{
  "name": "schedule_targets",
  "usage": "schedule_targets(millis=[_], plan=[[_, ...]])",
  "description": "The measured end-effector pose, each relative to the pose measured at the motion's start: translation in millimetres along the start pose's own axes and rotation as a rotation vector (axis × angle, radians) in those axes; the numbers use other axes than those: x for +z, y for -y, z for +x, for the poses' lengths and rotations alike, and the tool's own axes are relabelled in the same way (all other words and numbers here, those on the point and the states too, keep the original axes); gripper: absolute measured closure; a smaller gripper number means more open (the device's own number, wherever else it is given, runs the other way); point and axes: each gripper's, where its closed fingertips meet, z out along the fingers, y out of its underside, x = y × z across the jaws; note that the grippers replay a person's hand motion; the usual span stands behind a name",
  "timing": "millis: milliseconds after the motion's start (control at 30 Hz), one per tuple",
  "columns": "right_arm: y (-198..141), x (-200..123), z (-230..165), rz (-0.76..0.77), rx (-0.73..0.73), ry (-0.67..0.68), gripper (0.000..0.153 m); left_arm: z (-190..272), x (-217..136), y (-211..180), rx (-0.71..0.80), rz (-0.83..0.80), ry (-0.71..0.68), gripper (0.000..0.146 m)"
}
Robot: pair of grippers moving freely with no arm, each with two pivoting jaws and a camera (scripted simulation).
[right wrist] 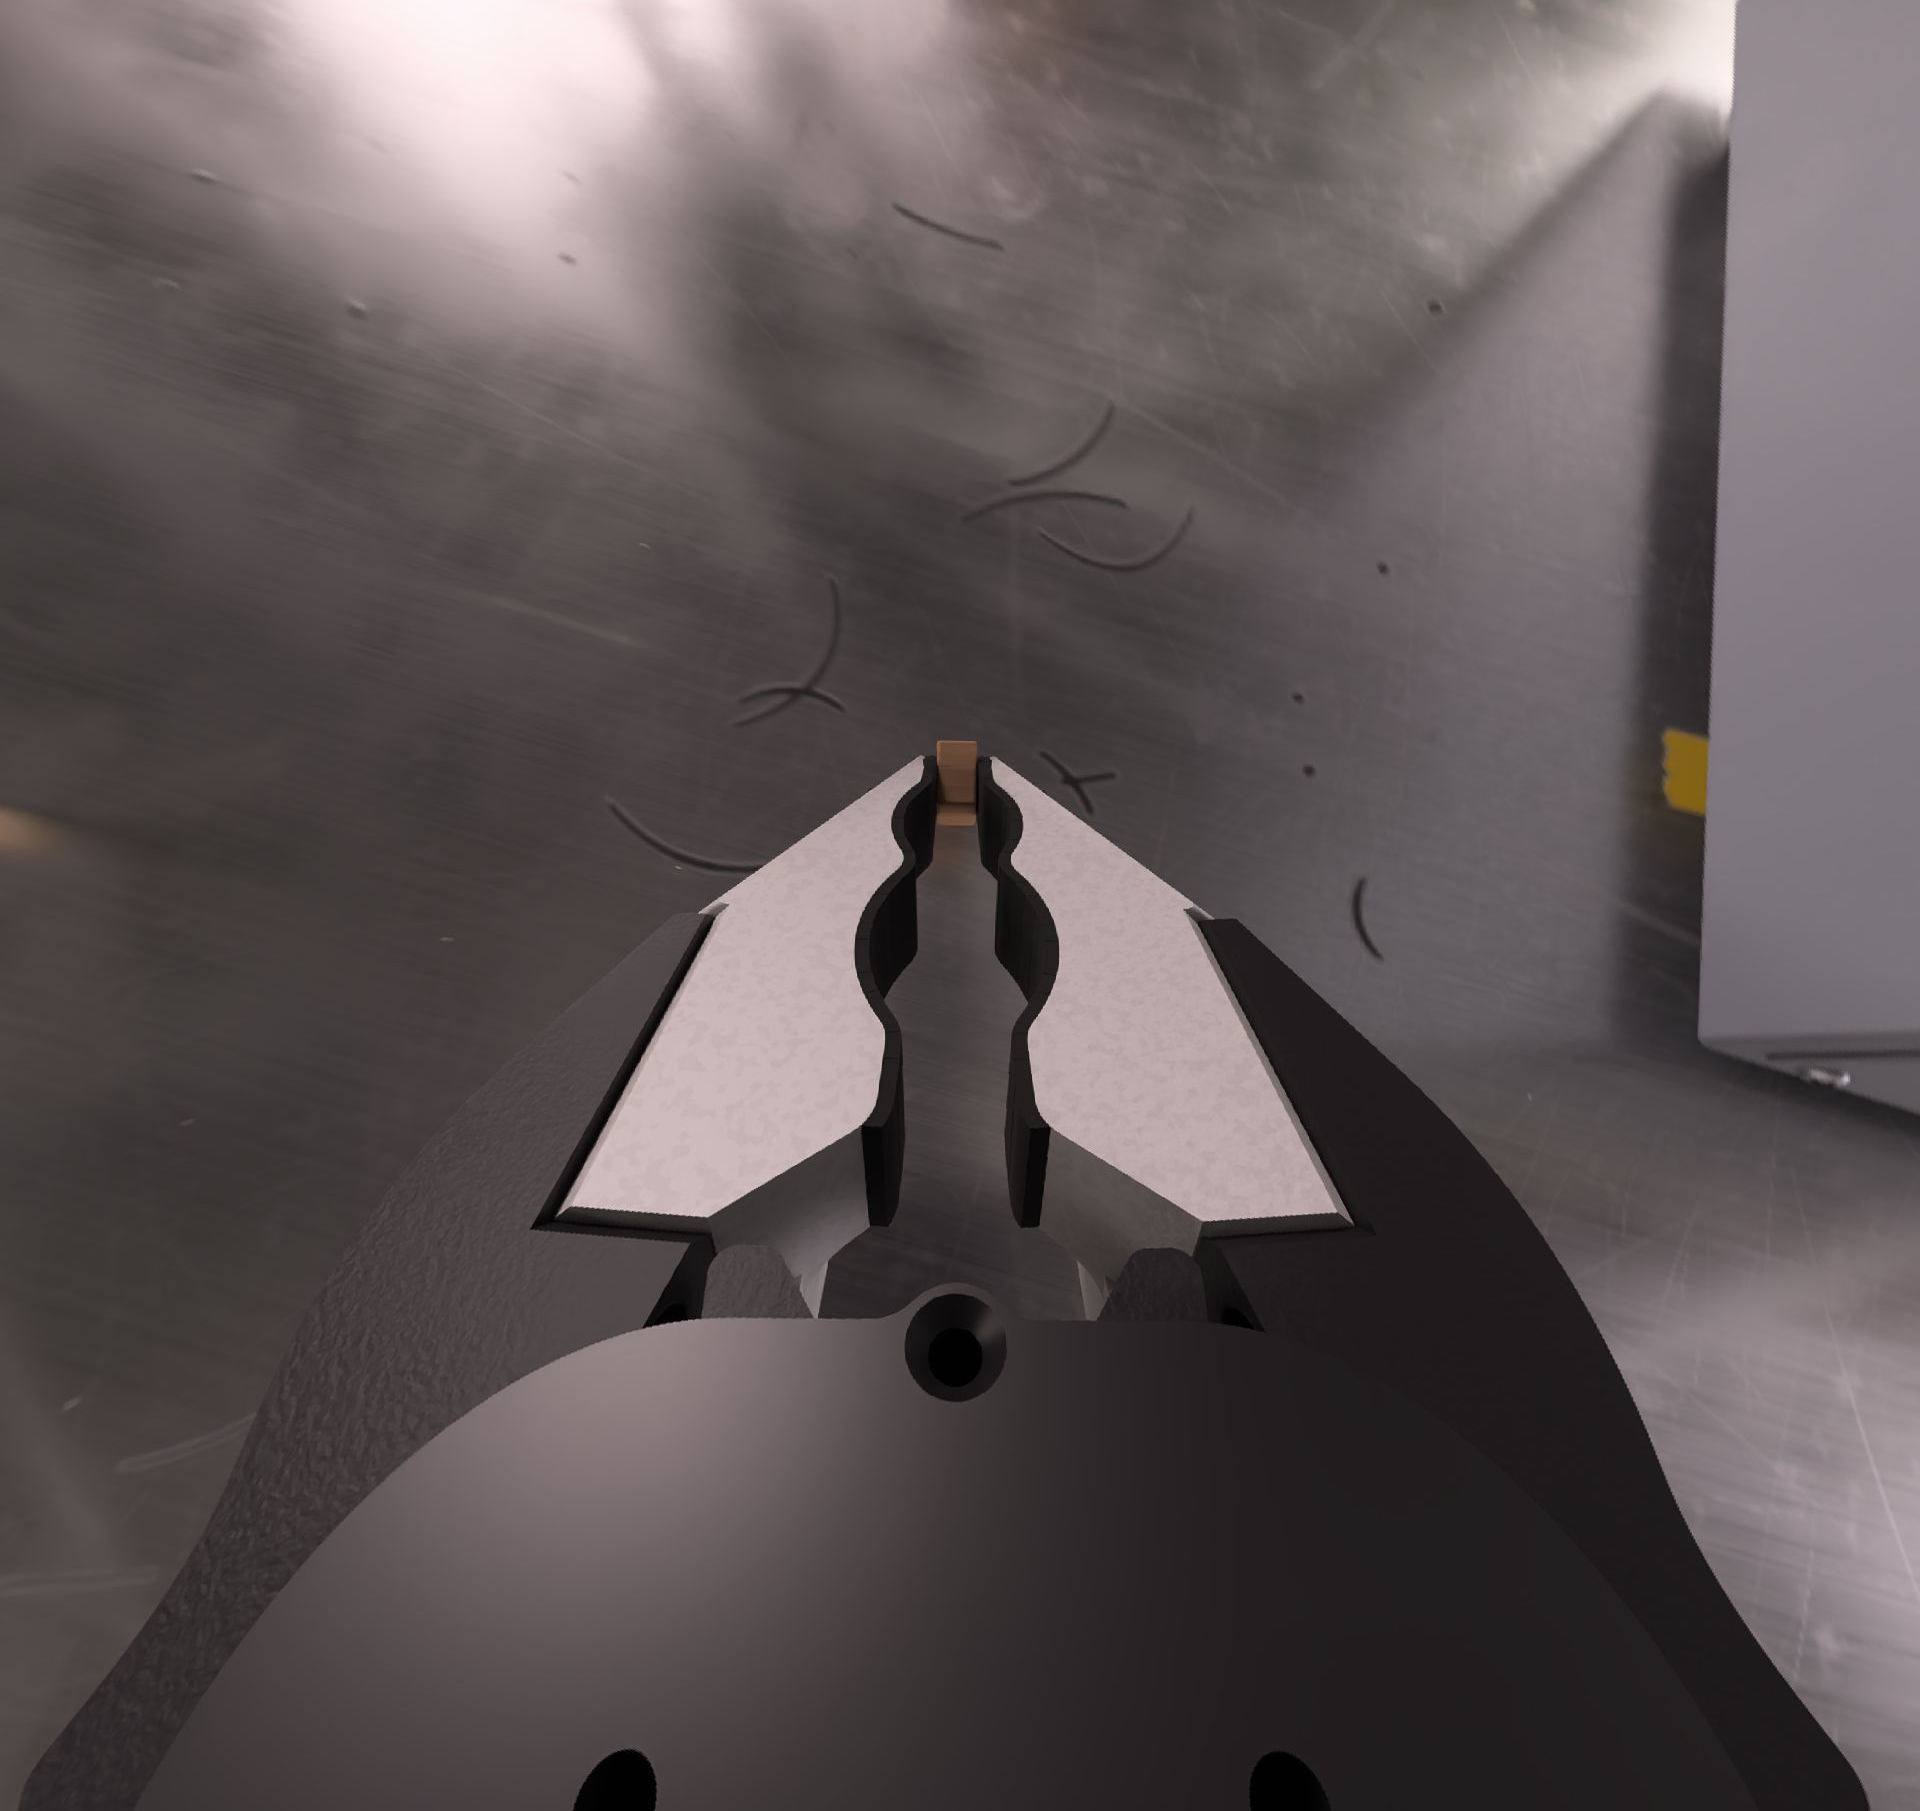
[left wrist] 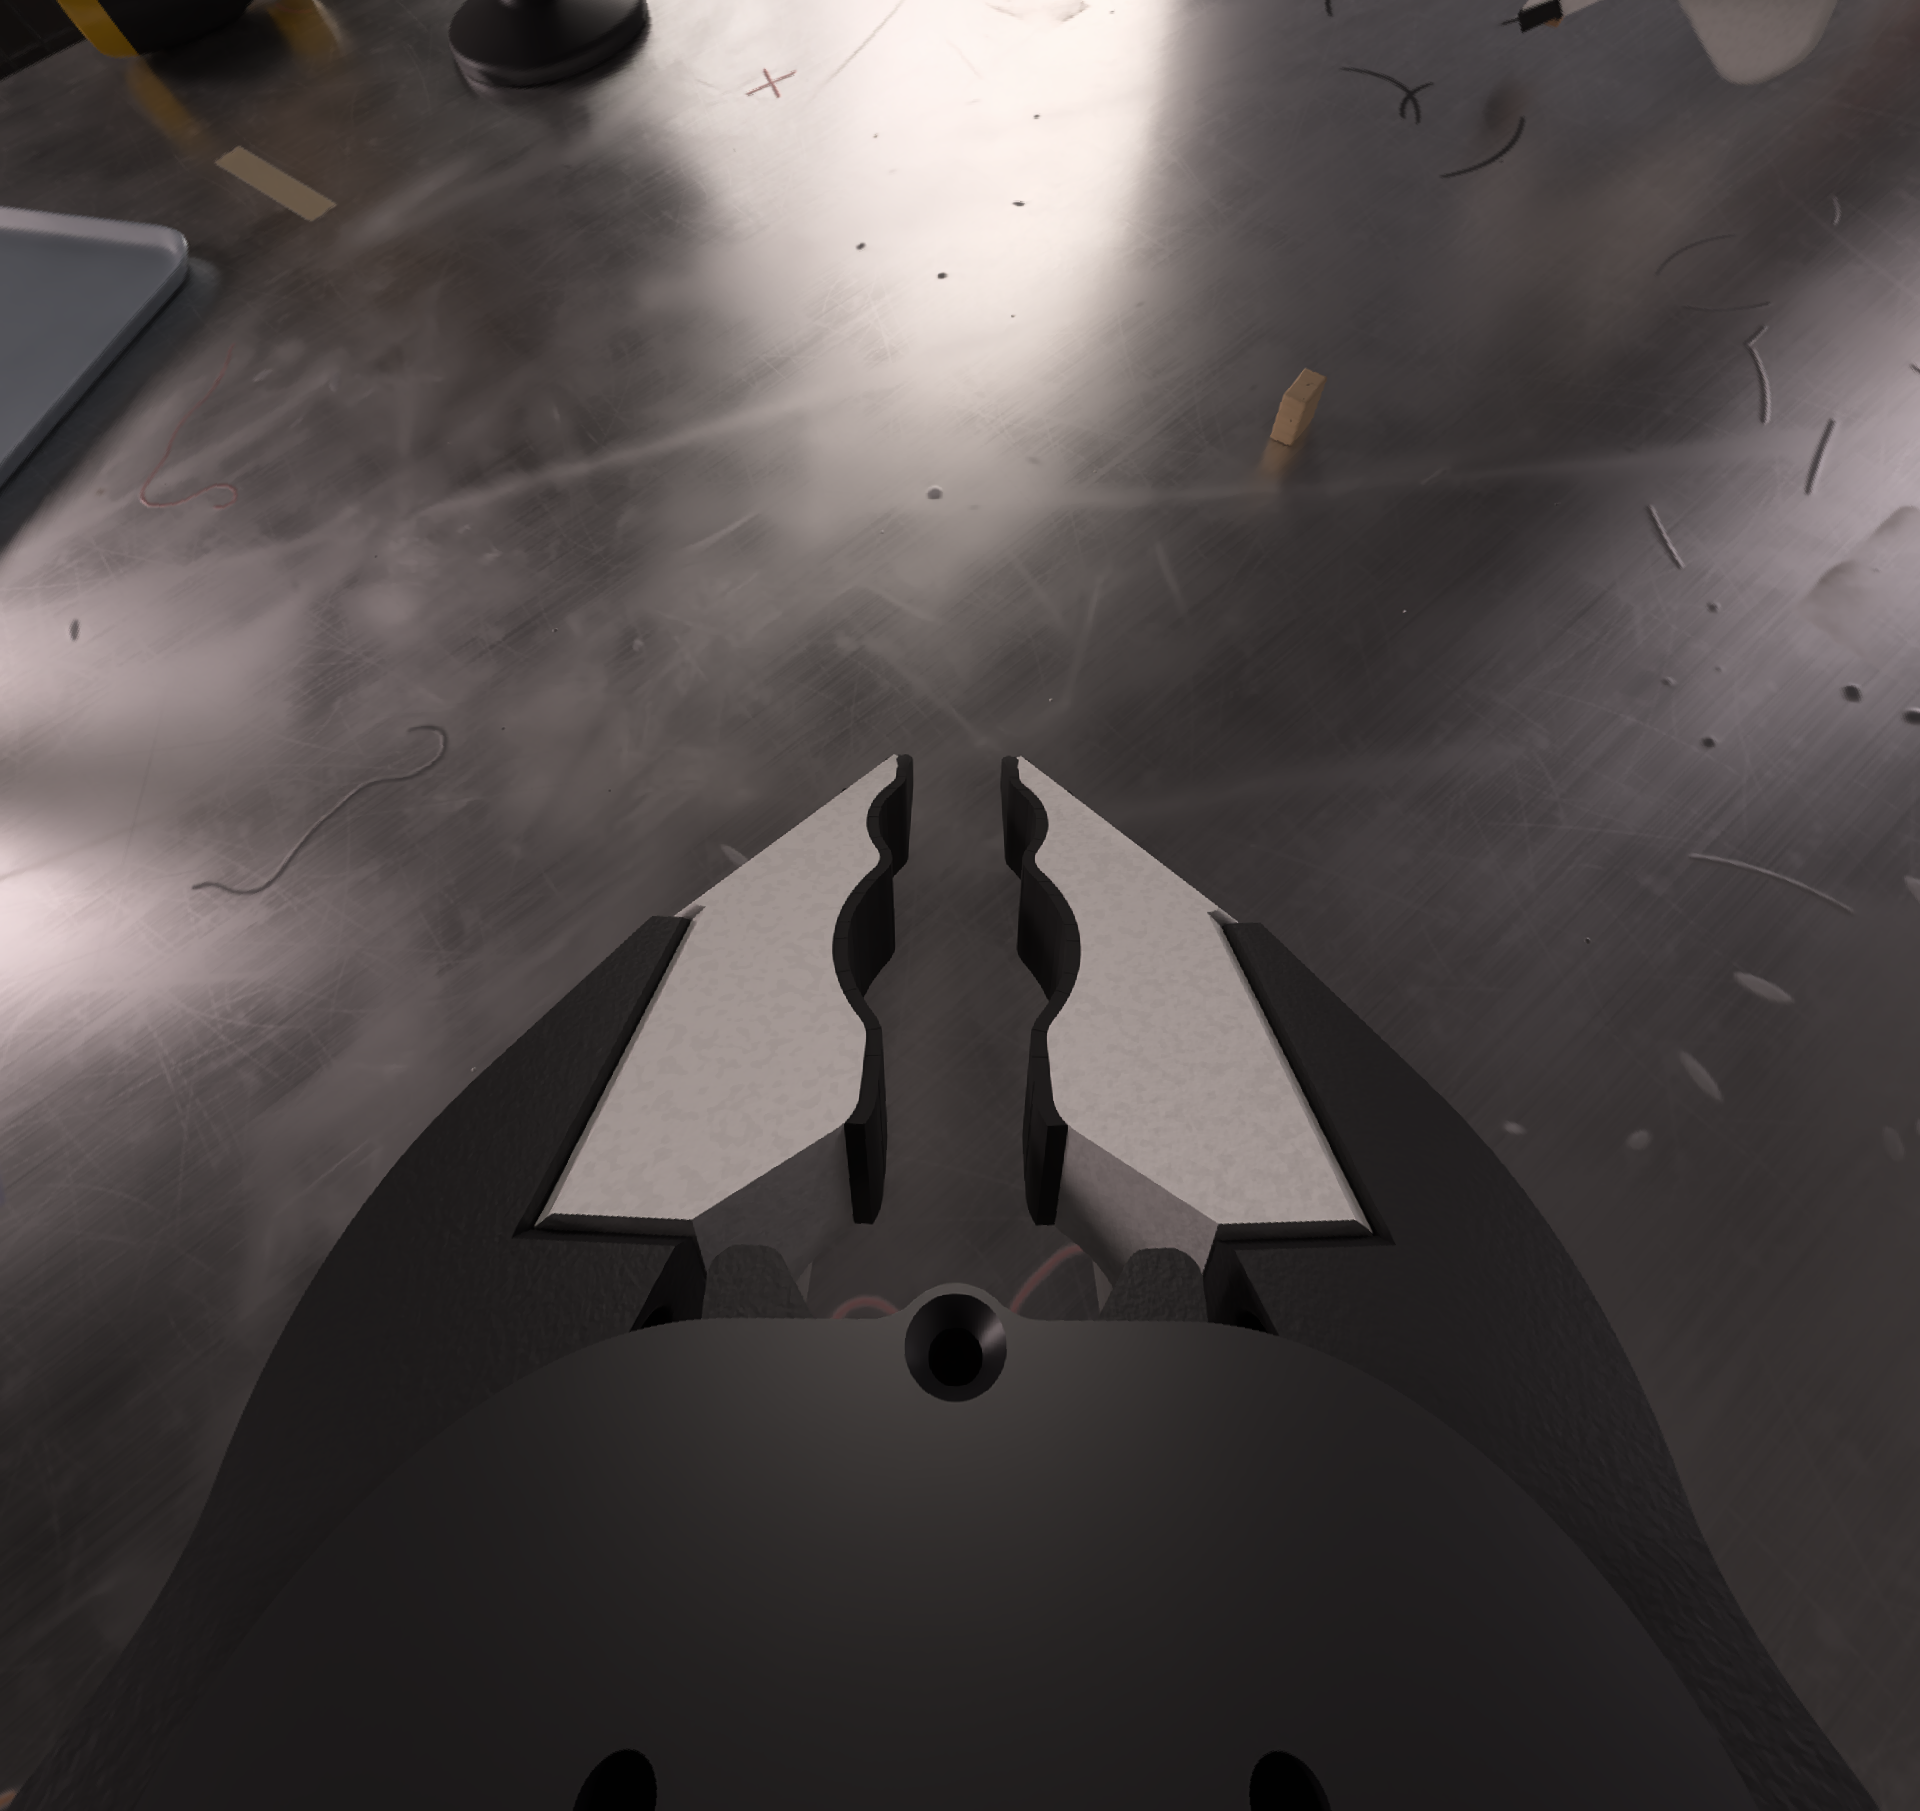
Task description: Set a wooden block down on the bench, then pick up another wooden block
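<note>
- Two grippers are in play, and only your right gripper (right wrist: 957,772) has anything: a small wooden block (right wrist: 955,776) is pinched at the very tips of its fingers, with its top poking just past them.
- Your main risk, as I judge it, is that thin hold. So little of the block sits between the pads that a tilt or a knock on the way down could twist it out, and it would drop onto the bench (right wrist: 416,566) instead of being placed.
- Open too early or too high and the block may bounce or tip on the hard, shiny metal; it looks light and narrow, so it could end up on its side.
- Watch the grey box (right wrist: 1829,566) to the right of the gripper; a sideways swing could clip it.
- Your left gripper (left wrist: 957,774) is empty, its fingers apart by a narrow gap, hovering over bare bench and touching nothing.
- A second wooden block (left wrist: 1296,407) stands on end on the bench, ahead and to the right of the left gripper, well apart from it.
- Standing upright like that, it could topple if a finger nudges it before both pads close. That gap also looks tight for it, so you may need to widen first.
- From the left wrist view, the right gripper shows at the far upper right, well clear of the standing block.
</note>
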Motion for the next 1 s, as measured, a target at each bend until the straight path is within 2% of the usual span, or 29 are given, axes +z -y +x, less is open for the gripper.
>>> schedule_targets(millis=[67, 200, 300, 433, 600, 767, 1000], plan=[[12, -7, -15, 0.049, -0.024, 0.074, 0.146, -1, 1, 0, -0.009, 0.003, -0.002, 0.129], [30, -26, -86, 0.136, -0.186, 0.396, 0.146, -1, 2, 2, -0.017, 0.002, -0.007, 0.129], [23, -38, -143, 0.16, -0.279, 0.676, 0.146, -2, 2, 1, -0.018, -0.003, 0.004, 0.129], [7, -43, -188, 0.081, -0.335, 0.846, 0.146, -5, 2, -4, -0.04, -0.016, 0.023, 0.129], [-7, -47, -228, 0.042, -0.453, 0.921, 0.146, -8, 3, -5, -0.067, -0.019, 0.035, 0.129], [-17, -39, -237, 0.001, -0.583, 0.863, 0.146, -3, 8, -2, -0.063, -0.02, 0.003, 0.129], [-20, -39, -238, -0.026, -0.587, 0.892, 0.144, 33, 19, -3, 0.094, -0.063, -0.212, 0.13]])
